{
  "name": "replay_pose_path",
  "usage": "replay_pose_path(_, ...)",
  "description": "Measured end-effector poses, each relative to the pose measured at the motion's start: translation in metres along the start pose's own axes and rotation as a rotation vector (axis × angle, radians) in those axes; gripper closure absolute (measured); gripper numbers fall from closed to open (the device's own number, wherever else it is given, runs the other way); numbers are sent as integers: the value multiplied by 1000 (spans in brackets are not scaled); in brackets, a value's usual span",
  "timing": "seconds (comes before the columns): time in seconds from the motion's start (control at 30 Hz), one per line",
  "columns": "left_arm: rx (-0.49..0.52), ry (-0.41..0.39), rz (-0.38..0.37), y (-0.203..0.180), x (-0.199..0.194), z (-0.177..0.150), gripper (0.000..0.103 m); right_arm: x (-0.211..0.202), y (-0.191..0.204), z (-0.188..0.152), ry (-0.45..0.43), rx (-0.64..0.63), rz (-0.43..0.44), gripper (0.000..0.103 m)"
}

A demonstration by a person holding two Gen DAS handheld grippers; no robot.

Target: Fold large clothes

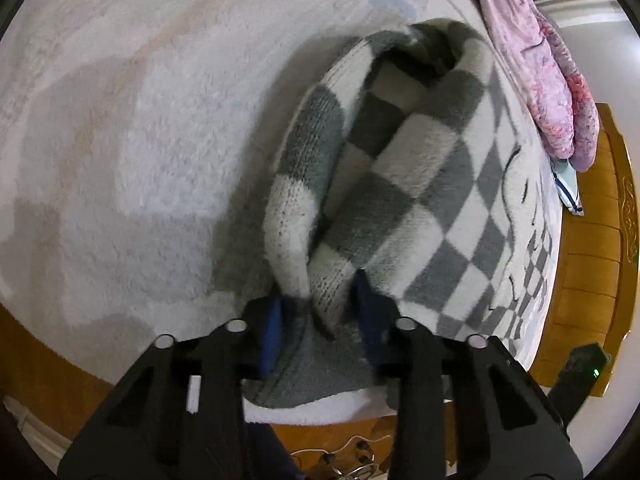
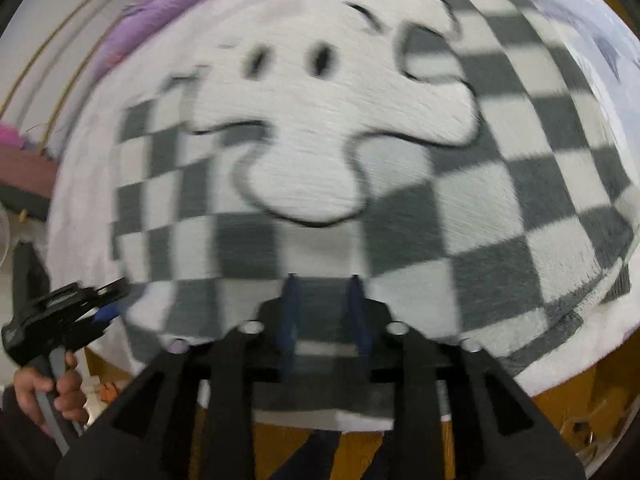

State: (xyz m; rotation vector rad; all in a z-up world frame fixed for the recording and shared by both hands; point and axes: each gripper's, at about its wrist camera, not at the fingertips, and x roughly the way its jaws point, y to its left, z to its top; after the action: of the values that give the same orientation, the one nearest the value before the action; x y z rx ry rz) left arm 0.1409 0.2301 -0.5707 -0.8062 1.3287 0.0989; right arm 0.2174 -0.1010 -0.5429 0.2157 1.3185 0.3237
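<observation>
No readable brand or writing anywhere. Checkered sweater [image 1: 420,184] spread on a white fuzzy bed cover [image 1: 132,152], cartoon face on its front. Left gripper [image 1: 324,316] pinching a bunched fold at the sweater's near hem, sleeve rising from between the blue pads [image 1: 272,332]. Right gripper [image 2: 322,312] at the hem near the bed's front edge, fingers a little apart with grey knit between them; motion blur, cannot tell whether clamped. Pink blanket [image 1: 532,56] heaped along the far side. Bare cover wide open left of the sweater. Wooden bed frame [image 1: 592,280] just below the near edge.
</observation>
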Motion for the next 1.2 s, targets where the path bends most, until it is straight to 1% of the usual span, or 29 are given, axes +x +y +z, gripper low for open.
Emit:
replay_pose_path(0.03, 12, 2, -2, -3, -3, -1, 76, -2, 12, -1, -2, -40, 22, 60)
replay_pose_path(0.07, 22, -3, -5, -6, -8, -2, 78, -3, 21, -2, -6, -72, 32, 50)
replay_pose_path(0.13, 36, -9, -26, -14, -19, -4, 79, -7, 46, -5, -22, -161, 80, 47)
replay_pose_path(0.17, 46, -13, -34, -19, -26, -5, 79, -8, 57, -7, -22, -195, 114, 44)
replay_pose_path(0.2, 53, -12, -43, -25, -30, -6, 80, -8, 66, -13, -21, -224, 144, 37)
replay_pose_path(0.27, 64, -9, -62, -33, -40, -6, 80, -8, 91, -24, -16, -289, 198, 32)
replay_pose_path(0.4, 76, -6, -98, -52, -56, -8, 80, -15, 118, -39, -40, -389, 253, 24)
replay_pose_path(0.47, 71, -5, -118, -59, -60, -8, 80, -14, 127, -48, -40, -424, 245, 24)
replay_pose_path(0.53, 74, -3, -125, -63, -63, -8, 80, -6, 140, -49, -43, -438, 235, 23)
replay_pose_path(0.63, 91, -4, -129, -69, -64, -9, 80, 2, 143, -46, -63, -431, 195, 23)
replay_pose_path(0.77, 56, 0, -151, -66, -63, -9, 80, 18, 144, -35, -80, -416, 134, 23)
replay_pose_path(0.83, 63, 3, -154, -68, -62, -9, 81, 27, 149, -29, -84, -418, 90, 39)
replay_pose_path(0.87, 63, 9, -155, -69, -61, -8, 80, 28, 148, -28, -80, -412, 85, 54)
replay_pose_path(0.9, 48, 23, -155, -69, -59, -6, 78, 28, 148, -27, -77, -397, 79, 64)
replay_pose_path(0.93, 30, 36, -164, -68, -58, -5, 78, 27, 146, -27, -67, -379, 67, 69)
replay_pose_path(0.97, 11, 48, -167, -68, -57, -3, 73, 29, 145, -25, -57, -365, 66, 74)
replay_pose_path(1.0, 9, 42, -147, -70, -58, -2, 65, 29, 140, -23, -45, -333, 76, 76)
replay_pose_path(1.03, 19, 17, -119, -73, -61, 0, 62, 28, 137, -22, -41, -309, 83, 76)
replay_pose_path(1.1, 39, -9, -79, -78, -62, 3, 48, 22, 126, -16, -36, -245, 114, 78)
replay_pose_path(1.13, 42, -13, -61, -82, -60, 6, 48, 19, 123, -13, -40, -223, 127, 78)
replay_pose_path(1.2, 41, -12, -61, -90, -52, 13, 48, 12, 113, -7, -41, -168, 165, 78)
